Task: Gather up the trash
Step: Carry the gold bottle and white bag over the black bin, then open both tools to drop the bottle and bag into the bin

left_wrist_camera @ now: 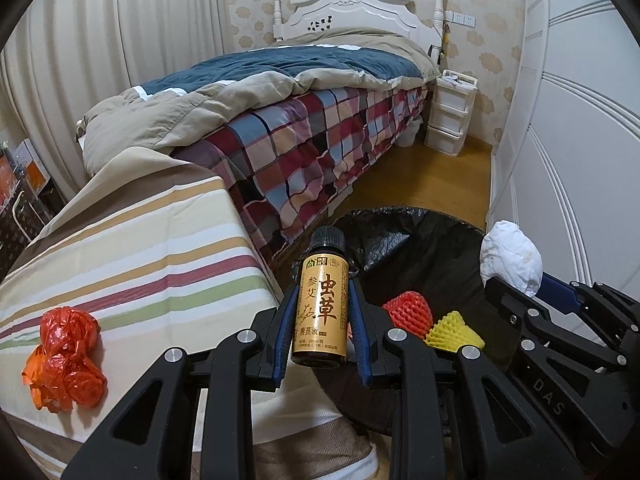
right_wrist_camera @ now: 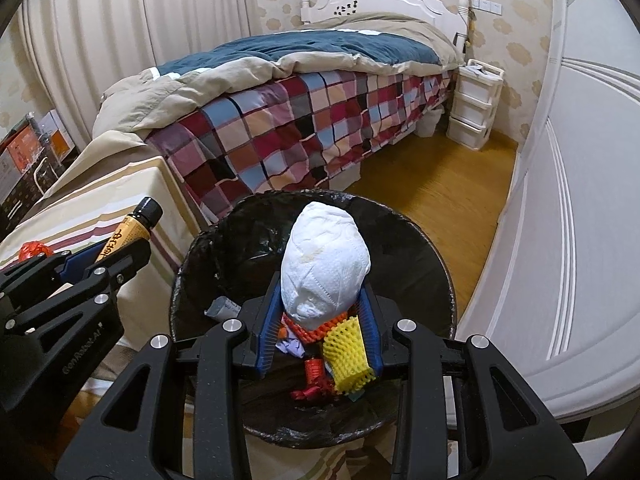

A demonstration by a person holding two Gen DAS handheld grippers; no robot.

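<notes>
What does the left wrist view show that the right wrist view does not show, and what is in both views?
Only the left wrist view shows the whole crumpled orange plastic bag on the striped cloth, and the bottle's full gold label.

Only the right wrist view shows the bin's bottom: red wrappers and a grey scrap.

Both show the left gripper shut on the bottle, the right gripper shut on the white paper wad, the black-lined bin, the yellow foam net and the bed.
</notes>
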